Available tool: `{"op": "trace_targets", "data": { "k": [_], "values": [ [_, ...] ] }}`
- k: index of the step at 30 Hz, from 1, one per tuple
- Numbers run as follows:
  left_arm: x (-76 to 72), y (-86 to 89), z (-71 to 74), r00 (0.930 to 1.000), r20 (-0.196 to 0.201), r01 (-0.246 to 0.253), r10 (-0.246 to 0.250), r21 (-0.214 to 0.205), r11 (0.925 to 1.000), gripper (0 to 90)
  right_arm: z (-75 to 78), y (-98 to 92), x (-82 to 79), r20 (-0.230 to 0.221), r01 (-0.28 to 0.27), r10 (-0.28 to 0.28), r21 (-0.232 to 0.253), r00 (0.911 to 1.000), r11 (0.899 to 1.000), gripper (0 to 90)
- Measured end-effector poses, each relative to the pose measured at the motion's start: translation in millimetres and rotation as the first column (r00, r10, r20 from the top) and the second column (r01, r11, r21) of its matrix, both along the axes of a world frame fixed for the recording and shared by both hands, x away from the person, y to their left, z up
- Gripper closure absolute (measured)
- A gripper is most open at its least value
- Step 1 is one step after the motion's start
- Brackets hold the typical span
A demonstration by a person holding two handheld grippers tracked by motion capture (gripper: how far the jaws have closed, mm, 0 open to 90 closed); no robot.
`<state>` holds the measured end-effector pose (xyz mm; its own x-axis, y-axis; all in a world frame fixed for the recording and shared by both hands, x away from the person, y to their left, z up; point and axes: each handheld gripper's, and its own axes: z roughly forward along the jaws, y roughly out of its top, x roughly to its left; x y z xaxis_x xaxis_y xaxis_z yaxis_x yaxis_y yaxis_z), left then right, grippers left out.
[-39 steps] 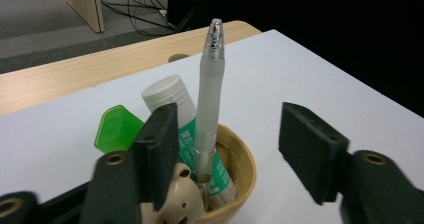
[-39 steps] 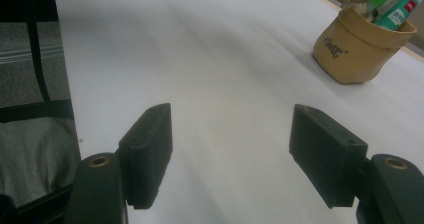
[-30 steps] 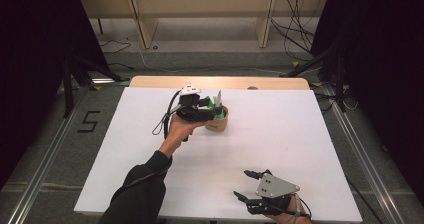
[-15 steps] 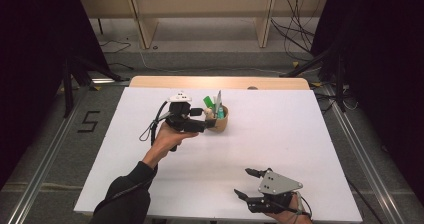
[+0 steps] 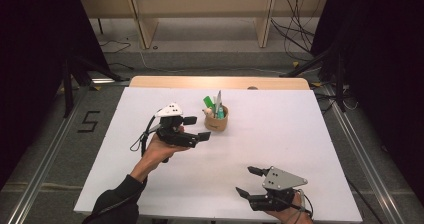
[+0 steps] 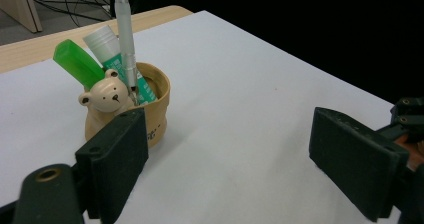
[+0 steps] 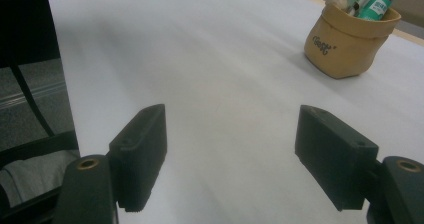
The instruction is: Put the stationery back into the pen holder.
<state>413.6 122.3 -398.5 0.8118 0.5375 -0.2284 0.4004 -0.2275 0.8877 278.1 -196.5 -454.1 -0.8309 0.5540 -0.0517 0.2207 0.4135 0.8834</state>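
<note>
A small tan pot (image 5: 216, 120) stands at the middle back of the white table (image 5: 280, 134). It holds a green marker (image 6: 77, 64), a white and green tube (image 6: 111, 49), a grey pen (image 6: 125, 31) and a bear figure (image 6: 106, 96). My left gripper (image 5: 197, 127) hovers open just left of the pot, empty, with the pot (image 6: 152, 104) beyond its left jaw. My right gripper (image 5: 246, 181) rests open and empty near the front edge, right of centre, and from it the pot (image 7: 345, 46) shows far off at upper right.
A bare wooden strip (image 5: 220, 82) runs along the table's far edge. Wooden shelving legs (image 5: 265, 19) and cables (image 5: 300, 34) lie on the floor beyond. Dark curtains flank both sides.
My left gripper has pulled back from the pot, moving left and toward the near side, open and empty. The right gripper has stayed in place.
</note>
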Motion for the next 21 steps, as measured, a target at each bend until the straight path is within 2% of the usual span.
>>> {"op": "trace_targets", "data": {
  "k": [8,13,17,21],
  "values": [
    [-15.9,9.2,-7.3,1.0,0.005,0.003,-0.003,0.008,1.0,15.8,0.4,-4.6,2.5,-0.023,0.016,-0.015,0.039,0.9996,0.999,29.3],
    [-25.8,13.3,-10.5,0.9999,0.011,0.006,-0.006,0.029,0.9996,15.8,1.7,-8.1,4.3,-0.041,0.033,-0.029,0.08,0.9987,0.996,29.2],
    [-31.7,19.5,-10.8,0.9999,0.015,-0.005,0.004,0.014,0.9999,15.8,1.6,-10.9,5.7,-0.055,0.05,-0.045,0.092,0.9975,0.994,29.1],
    [-39.0,24.0,-15.0,0.9998,0.018,-0.005,0.005,0.02,0.9998,15.8,2.5,-13.2,6.2,-0.058,0.067,-0.061,0.109,0.9965,0.992,29.0]
  ]
}}
